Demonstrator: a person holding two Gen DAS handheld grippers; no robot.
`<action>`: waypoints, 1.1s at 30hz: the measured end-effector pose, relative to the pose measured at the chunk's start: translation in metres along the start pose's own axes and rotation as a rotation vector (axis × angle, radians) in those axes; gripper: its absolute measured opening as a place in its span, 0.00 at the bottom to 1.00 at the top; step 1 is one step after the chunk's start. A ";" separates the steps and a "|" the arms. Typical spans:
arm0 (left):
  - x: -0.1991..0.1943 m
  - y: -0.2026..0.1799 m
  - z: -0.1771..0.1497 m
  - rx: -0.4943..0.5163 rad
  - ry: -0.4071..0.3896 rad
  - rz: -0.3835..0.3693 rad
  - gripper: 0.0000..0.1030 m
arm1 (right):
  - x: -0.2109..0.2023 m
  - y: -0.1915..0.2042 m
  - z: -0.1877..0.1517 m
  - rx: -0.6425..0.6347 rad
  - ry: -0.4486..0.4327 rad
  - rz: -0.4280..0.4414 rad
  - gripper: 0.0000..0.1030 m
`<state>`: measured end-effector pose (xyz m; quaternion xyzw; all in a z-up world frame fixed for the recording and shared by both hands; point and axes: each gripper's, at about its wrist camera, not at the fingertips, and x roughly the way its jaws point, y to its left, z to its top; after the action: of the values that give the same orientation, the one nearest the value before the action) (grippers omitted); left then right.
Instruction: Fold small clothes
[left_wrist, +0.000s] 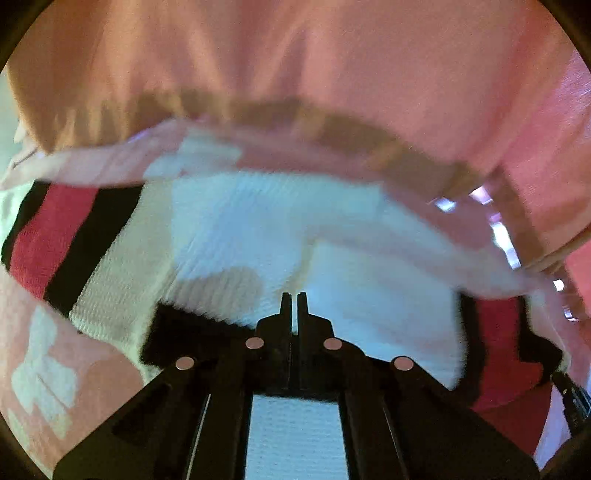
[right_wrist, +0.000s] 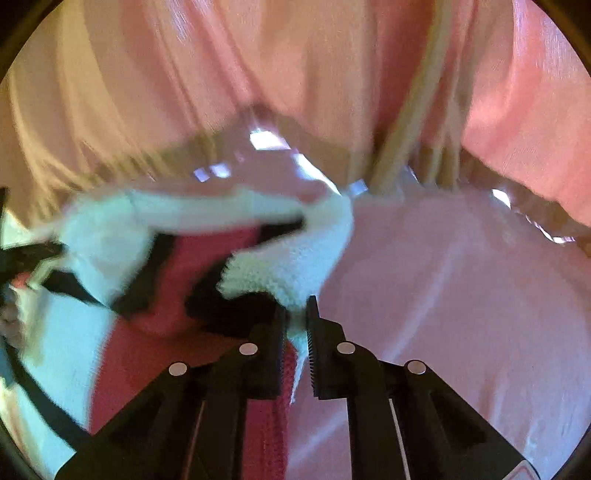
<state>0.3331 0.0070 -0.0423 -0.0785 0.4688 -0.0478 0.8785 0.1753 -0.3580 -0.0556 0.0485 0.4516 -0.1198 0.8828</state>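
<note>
The left gripper has its two black fingers drawn almost together, only a thin slit between the tips. White knit of the garment lies under and in front of them and shows again between the finger arms nearer the camera, but whether any cloth is pinched in the slit cannot be told. The right gripper is clamped on an edge of the same garment: a strip of white and red knit runs down between its toothed pads, and a fuzzy white fold bunches just beyond the tips.

Outward from the left gripper, the white knit spreads far and to both sides. A black patch sits just left of the fingers, and a red band edged with black stripes crosses the far left. Another red and black section lies to the right.

From the right gripper, red and black panels and more white knit extend to the left, blurred. The garment rests on a pink surface that fills the right side. Beyond it, across the far part of both views, hangs pink cloth in folds.
</note>
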 end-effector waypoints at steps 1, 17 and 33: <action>0.010 0.005 -0.004 -0.003 0.032 0.015 0.02 | 0.013 -0.004 -0.006 0.007 0.041 -0.016 0.10; 0.014 -0.017 -0.009 0.018 0.024 -0.162 0.04 | 0.008 -0.002 -0.007 0.012 0.012 -0.009 0.18; 0.013 0.013 -0.020 0.028 -0.016 -0.023 0.04 | -0.032 0.015 0.002 -0.029 -0.028 -0.027 0.19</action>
<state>0.3238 0.0162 -0.0662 -0.0718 0.4599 -0.0640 0.8827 0.1625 -0.3382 -0.0290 0.0282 0.4413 -0.1259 0.8880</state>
